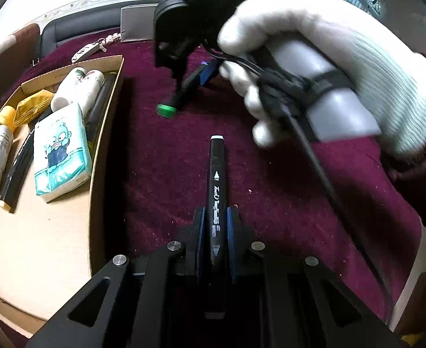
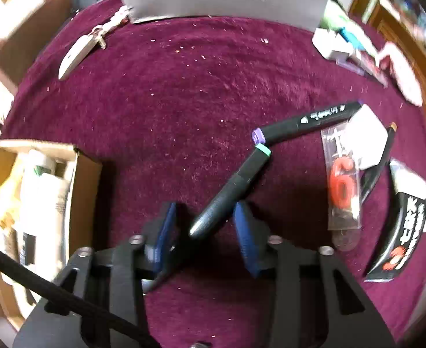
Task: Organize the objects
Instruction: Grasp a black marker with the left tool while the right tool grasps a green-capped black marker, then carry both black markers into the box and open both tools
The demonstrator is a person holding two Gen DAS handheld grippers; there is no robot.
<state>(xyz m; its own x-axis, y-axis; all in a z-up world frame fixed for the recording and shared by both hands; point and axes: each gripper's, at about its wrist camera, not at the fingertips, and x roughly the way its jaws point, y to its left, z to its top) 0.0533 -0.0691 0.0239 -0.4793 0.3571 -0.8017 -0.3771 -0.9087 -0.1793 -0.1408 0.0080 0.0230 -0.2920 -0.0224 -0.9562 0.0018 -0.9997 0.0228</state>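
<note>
Markers are what I am tidying. My left gripper (image 1: 215,226) is clamped on a black marker (image 1: 217,191) above the maroon cloth (image 1: 160,174), beside the cardboard box (image 1: 97,156). My right gripper (image 2: 204,226) has the green-capped marker (image 2: 233,185) lying crooked between its blue pads (image 2: 246,232), which I think do not squeeze it yet. If they shut like this, the marker could twist and slip out. It touches the purple-capped marker (image 2: 300,123), so that one could get bumped away.

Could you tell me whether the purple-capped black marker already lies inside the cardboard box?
No, the purple-capped black marker lies on the maroon cloth, apart from the cardboard box.
</note>
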